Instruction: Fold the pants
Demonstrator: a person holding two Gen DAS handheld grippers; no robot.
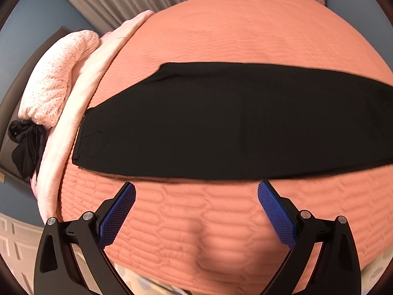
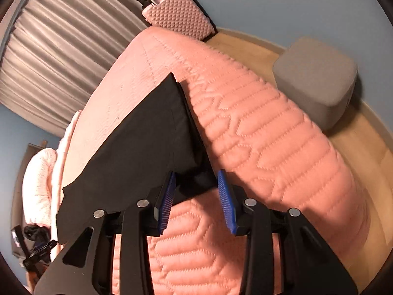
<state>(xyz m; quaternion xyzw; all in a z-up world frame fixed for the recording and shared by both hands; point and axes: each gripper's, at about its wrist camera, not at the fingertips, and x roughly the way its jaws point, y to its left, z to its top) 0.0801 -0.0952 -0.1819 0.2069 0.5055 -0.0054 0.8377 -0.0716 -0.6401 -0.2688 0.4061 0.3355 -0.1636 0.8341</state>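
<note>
The bed (image 1: pixel 221 36), covered by a salmon quilted spread, fills both views. Across it lie the black pants (image 1: pixel 221 123), already doubled lengthwise into one long band, with the waistband end toward the pillow (image 1: pixel 56 83) side and the legs running off to the right of the left wrist view. In the right wrist view the hem end of the pants (image 2: pixel 147 142) lies flat near the bed's edge.

The band looks ready for a crosswise fold, and the risks start there. The fabric is dark and smooth, so a pinch that catches only the top layer would peel the legs apart and undo the first fold. A pinch that goes too deep could drag the quilted spread up with it. With the hem near the bed's edge, a careless pull could slide it off.

The left gripper (image 1: pixel 196 191) hovers over bare spread just short of the pants' near edge, its blue fingers (image 1: pixel 118 211) spread wide and empty. The right gripper (image 2: pixel 196 179) sits partly open at the hem; cloth lies in the gap, but the fingers (image 2: pixel 227 201) do not appear to press it, so I read it as released.
</note>
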